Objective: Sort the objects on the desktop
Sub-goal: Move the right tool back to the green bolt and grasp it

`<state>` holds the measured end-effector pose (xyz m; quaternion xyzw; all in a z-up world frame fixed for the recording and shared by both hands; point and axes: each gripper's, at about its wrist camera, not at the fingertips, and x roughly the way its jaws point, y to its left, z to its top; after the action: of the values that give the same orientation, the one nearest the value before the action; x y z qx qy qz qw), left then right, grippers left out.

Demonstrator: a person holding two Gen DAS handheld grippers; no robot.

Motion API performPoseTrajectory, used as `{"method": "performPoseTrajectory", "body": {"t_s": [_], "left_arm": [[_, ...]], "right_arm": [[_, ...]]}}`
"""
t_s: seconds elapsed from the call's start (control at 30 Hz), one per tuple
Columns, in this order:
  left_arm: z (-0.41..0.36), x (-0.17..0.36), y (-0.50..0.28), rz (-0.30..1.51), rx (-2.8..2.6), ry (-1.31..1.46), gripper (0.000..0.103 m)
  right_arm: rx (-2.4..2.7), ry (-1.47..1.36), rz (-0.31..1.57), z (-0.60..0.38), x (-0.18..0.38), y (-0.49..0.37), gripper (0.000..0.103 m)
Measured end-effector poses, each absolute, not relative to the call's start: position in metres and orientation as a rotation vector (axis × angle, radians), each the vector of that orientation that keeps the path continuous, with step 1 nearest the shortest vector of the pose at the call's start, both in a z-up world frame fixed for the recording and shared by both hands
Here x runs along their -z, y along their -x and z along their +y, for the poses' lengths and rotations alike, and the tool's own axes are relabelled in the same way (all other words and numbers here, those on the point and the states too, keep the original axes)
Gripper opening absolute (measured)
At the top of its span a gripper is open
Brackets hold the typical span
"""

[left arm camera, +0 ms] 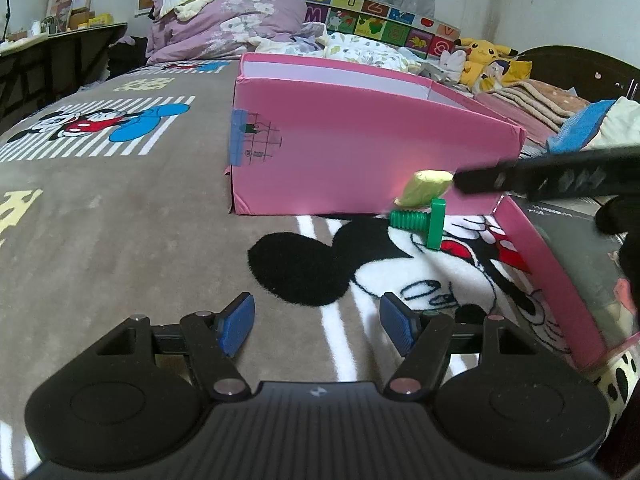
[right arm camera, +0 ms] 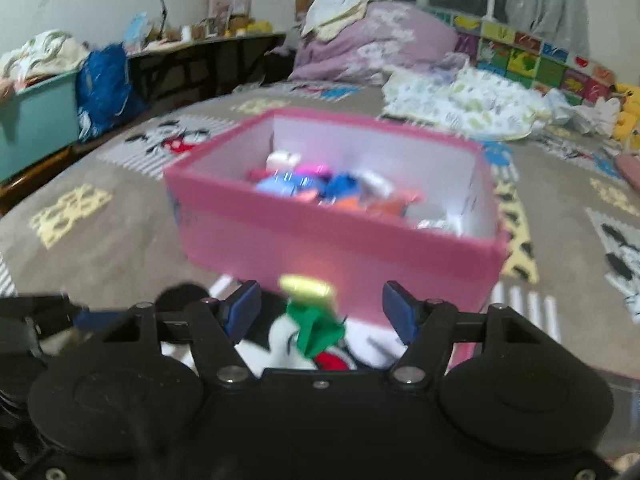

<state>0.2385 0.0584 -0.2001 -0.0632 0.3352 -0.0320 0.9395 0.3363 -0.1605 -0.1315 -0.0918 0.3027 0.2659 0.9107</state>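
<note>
Lying ahead of spread right fingers (right arm camera: pixel 394 310): green bolt (right arm camera: pixel 316 330) (blurred).

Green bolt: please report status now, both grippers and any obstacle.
Left gripper open, empty. Right gripper open, above green bolt. Bolt on blanket, beside pale yellow piece, before pink box. No obstacle seen.

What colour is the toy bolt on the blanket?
Green. The bolt shows best in the left wrist view.

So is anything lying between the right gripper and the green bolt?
Nothing visible. The right gripper is open with the green bolt already between its fingers on the blanket; the yellow-green piece lies just beyond, before the pink box.
</note>
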Motion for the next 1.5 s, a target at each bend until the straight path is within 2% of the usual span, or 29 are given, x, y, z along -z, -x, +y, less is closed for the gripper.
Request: {"method": "performPoseTrajectory", "body": {"t_s": [0.33,0.67,0.8,1.07,1.27,1.5], "left_arm": [[0.059,0.202,-0.240,0.691,0.065,0.128,0.068],[0.057,0.203,-0.240,0.691,0.066,0.126,0.068],[0.058,0.202,-0.239,0.690,0.065,0.130,0.068],[0.058,0.201,-0.238,0.690,0.068,0.130,0.068],[0.058,0.201,-0.239,0.694,0.067,0.129,0.068],[0.060,0.201,-0.240,0.696,0.070,0.131,0.068]], "right_arm": [[-0.570,0.189,0.725,-0.159,0.175,-0.361,0.067],[-0.586,0.260,0.784,-0.142,0.179,-0.370,0.067],[-0.699,0.242,0.814,-0.138,0.173,-0.358,0.063],[-0.588,0.319,0.716,-0.137,0.164,-0.339,0.063],[-0.622,0.291,0.762,-0.137,0.176,-0.373,0.064],[-0.744,0.293,0.832,-0.138,0.176,-0.358,0.064]]}}
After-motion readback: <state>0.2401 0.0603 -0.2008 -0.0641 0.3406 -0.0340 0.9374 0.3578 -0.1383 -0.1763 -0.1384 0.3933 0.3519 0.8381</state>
